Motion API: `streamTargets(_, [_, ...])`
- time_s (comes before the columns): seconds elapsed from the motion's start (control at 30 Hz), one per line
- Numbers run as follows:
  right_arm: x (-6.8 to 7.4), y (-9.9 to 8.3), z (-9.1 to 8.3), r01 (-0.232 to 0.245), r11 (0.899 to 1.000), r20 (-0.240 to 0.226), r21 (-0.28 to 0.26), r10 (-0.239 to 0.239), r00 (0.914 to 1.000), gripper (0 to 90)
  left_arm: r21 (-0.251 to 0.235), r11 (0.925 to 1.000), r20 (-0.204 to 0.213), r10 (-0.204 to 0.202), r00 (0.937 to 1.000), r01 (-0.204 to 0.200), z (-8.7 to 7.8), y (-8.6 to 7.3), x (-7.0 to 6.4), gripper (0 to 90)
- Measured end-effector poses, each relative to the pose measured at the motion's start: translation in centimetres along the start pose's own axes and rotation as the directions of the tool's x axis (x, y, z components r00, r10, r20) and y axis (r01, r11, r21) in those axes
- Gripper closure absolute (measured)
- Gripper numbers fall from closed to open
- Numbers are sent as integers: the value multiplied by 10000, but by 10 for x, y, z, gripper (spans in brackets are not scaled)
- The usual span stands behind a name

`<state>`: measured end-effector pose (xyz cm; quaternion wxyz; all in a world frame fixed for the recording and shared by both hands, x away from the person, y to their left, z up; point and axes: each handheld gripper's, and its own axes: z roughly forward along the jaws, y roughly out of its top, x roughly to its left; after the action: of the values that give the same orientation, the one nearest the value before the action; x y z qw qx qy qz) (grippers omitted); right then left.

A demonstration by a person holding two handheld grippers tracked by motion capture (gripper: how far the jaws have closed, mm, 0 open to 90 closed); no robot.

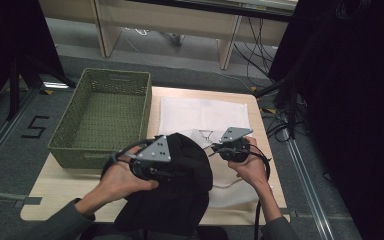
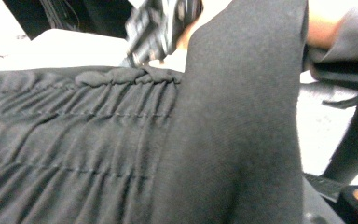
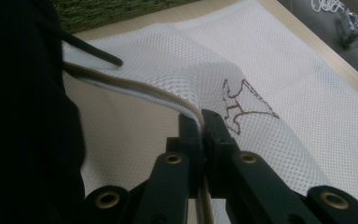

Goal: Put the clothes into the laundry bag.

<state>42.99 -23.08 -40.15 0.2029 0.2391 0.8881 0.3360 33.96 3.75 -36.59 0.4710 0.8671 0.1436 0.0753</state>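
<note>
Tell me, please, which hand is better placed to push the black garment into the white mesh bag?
Probably the left: the left tongs are at the black garment, while the right tongs are shut on the white mesh bag rim, lifting its opening.

Not much room up front: the black garment [image 1: 172, 190] bunches up over the near middle of the worktop [image 1: 55, 192] and blocks the path between the two hands. The white mesh bag [image 1: 200, 115] covers most of the right half, its rim lifted by the right claw [image 3: 201, 122], so anything going under there meets mesh. The green basket [image 1: 100, 115] walls off the far left, but it's open on top. Bare wood on the near left corner is free.
</note>
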Motion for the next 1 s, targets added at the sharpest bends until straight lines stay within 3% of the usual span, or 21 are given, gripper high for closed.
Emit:
streamTargets(0.2, [-3, 2, 1, -362, 9990, -139, -258, 358, 9993, 884, 1011, 9949, 505, 2, 9987, -53, 48, -23, 0, 710])
streamTargets(0.3, [-2, 5, 1, -326, 9990, -136, -313, 322, 9994, 884, 1261, 9920, 849, -74, 9964, -33, 63, -23, 4, 707])
streamTargets(0.5, [0, 13, 0, -192, 9988, -107, -460, 188, 9998, 884, 1732, 9849, 1076, -233, 9939, 43, 88, -24, 13, 701])
streamTargets(0.67, [1, 14, 0, -320, 9978, -200, -582, 309, 9993, 884, 2277, 9737, 1365, -406, 9898, 85, 107, -29, 19, 692])
streamTargets(0.77, [2, 15, -1, -390, 9972, -197, -642, 378, 9991, 884, 2282, 9734, 1230, -479, 9913, 187, 111, -30, 20, 687])
streamTargets(0.83, [1, 14, -3, -354, 9970, -199, -690, 341, 9992, 884, 2092, 9753, 570, -842, 9948, 705, 107, -26, 24, 687])
streamTargets(0.9, [0, 13, -3, -461, 9963, -196, -730, 448, 9988, 884, 2018, 9713, 266, -1340, 9906, 1260, 103, -19, 33, 688])
streamTargets(1.0, [0, 13, -2, -358, 9964, -226, -773, 341, 9992, 884, 2062, 9638, 91, -1748, 9846, 1692, 103, -10, 43, 686])
